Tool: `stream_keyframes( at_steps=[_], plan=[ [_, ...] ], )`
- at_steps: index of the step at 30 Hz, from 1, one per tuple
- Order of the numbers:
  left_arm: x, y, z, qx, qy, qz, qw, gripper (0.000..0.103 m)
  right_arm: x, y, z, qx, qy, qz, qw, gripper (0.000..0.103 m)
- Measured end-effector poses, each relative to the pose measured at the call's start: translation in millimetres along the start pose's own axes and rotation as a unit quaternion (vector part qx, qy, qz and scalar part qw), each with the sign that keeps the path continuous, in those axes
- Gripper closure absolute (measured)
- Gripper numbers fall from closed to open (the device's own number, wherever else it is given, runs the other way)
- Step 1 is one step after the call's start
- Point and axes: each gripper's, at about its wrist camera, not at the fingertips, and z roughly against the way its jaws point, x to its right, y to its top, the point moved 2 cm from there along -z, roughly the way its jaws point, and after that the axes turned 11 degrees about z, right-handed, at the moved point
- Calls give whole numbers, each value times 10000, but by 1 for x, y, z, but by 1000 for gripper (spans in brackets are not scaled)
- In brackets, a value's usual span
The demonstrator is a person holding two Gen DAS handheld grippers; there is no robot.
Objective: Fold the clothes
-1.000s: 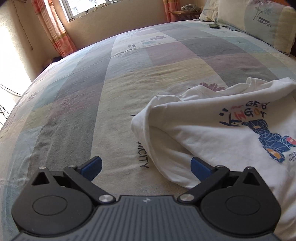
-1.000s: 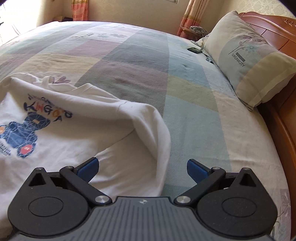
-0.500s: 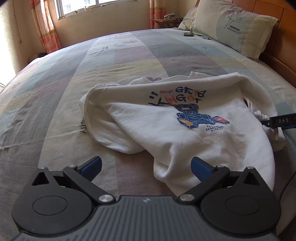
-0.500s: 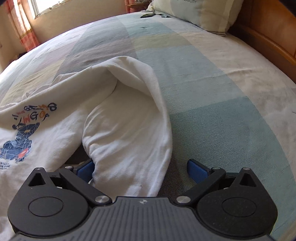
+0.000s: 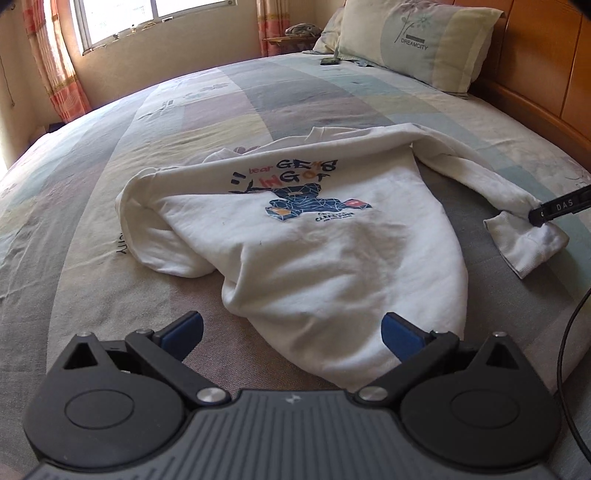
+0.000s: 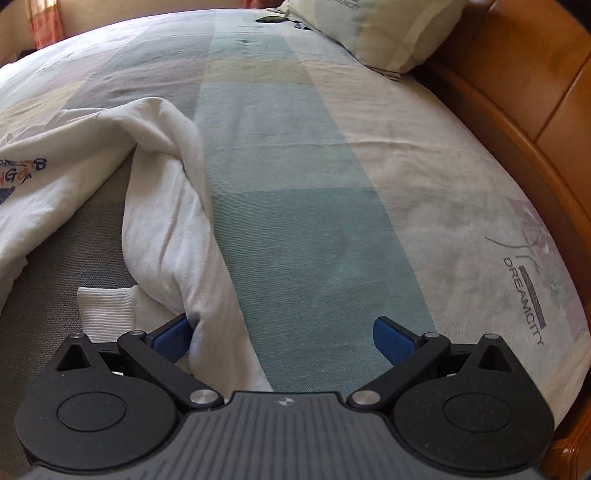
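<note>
Sweatshirt [image 5: 314, 251] mid-bed [image 5: 110, 295] — pillow [image 5: 417, 40] behind, headboard [image 5: 546, 66] right, window [image 5: 155, 14] far left.

Home bedroom: bed [image 5: 332, 96], pillow [image 5: 424, 40], curtained window [image 5: 147, 18].

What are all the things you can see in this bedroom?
White cotton sweatshirt with a blue bear print: one, white, crumpled in the middle of the bed; its ribbed sleeve cuff lies next to the right tool.
Pastel patchwork bedsheet: one, grey, blue, yellow and lilac, covering the bed.
Cream pillow printed DREAMCITY: one, cream with blue and yellow bands, against the headboard.
Orange wooden headboard: one, orange-brown, along the bed's right side.
Small dark flat object: one, black, beside the pillow; too small to identify.
Orange checked curtains: two, orange, beside the window.
Left tool: one, black with blue pads, open, before the sweatshirt's hem.
Right tool: one, black with blue pads, open, touching the sleeve.
</note>
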Motion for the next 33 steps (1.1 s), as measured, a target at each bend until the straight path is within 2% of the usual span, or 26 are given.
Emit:
stream_keyframes(
  at_steps=[2,6,11,14,18,24,28,33],
  plan=[
    [6,1,0,19,-93,0,10000,1,2,-3,7,89,-73,-46,9999,0],
    [15,0,-1,7,-173,-18,9998,1,-10,-4,16,443,514,-285,9973,0],
    [19,-3,-4,-47,-134,-118,9998,1,-29,-1,-1,479,485,-391,9969,0],
    [19,-6,-4,-33,-8,-212,9998,1,-30,-7,-10,386,391,-175,9983,0],
    [17,-6,-4,-62,-75,-130,9999,1,-11,-21,-5,241,-123,193,9994,0],
    [25,-9,-6,-82,-152,-220,9996,1,50,-48,7,-7,-564,-33,9984,0],
    [28,-11,-2,-65,-177,-315,9993,1,76,-59,9,-139,-791,-101,9967,0],
    [28,-10,2,-32,-148,-258,9996,1,104,-65,16,-283,-1632,-268,9858,0]
  ],
)
